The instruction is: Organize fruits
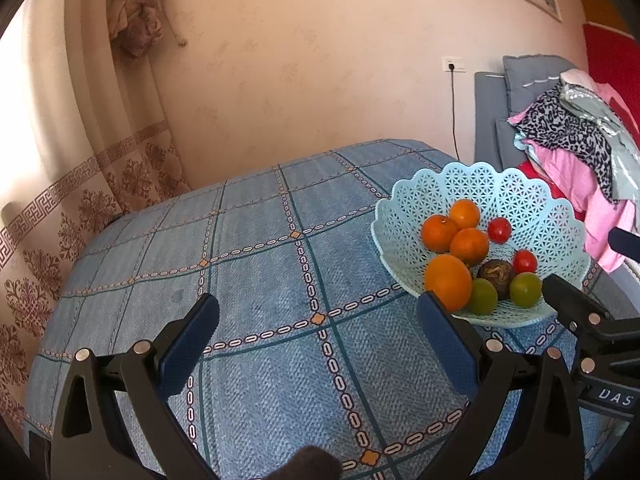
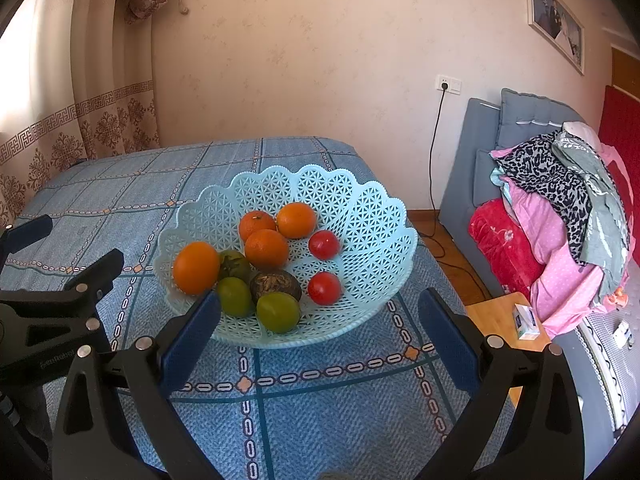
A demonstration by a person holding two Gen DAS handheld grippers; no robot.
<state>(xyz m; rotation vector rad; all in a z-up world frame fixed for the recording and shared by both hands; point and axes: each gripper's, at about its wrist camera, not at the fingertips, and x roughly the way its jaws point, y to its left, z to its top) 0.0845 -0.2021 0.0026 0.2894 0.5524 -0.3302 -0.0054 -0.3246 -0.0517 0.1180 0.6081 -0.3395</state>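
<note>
A blue woven tablecloth [image 2: 320,420] with a chain-patterned grid covers the table. Near its right edge sits a pale blue plastic basket [image 2: 360,216], shallow, scalloped at the rim, its walls a lattice of small holes. Inside it lie the fruits: four smooth oranges [image 2: 266,248], three green round fruits [image 2: 278,313], a dark wrinkled fruit [image 2: 276,285], and two glossy red tomatoes [image 2: 324,288]. The left gripper [image 1: 318,320] hangs spread wide over bare cloth, holding nothing. The right gripper [image 2: 318,316] is likewise spread, empty, its blue-padded fingers [image 2: 192,336] just before the basket.
</note>
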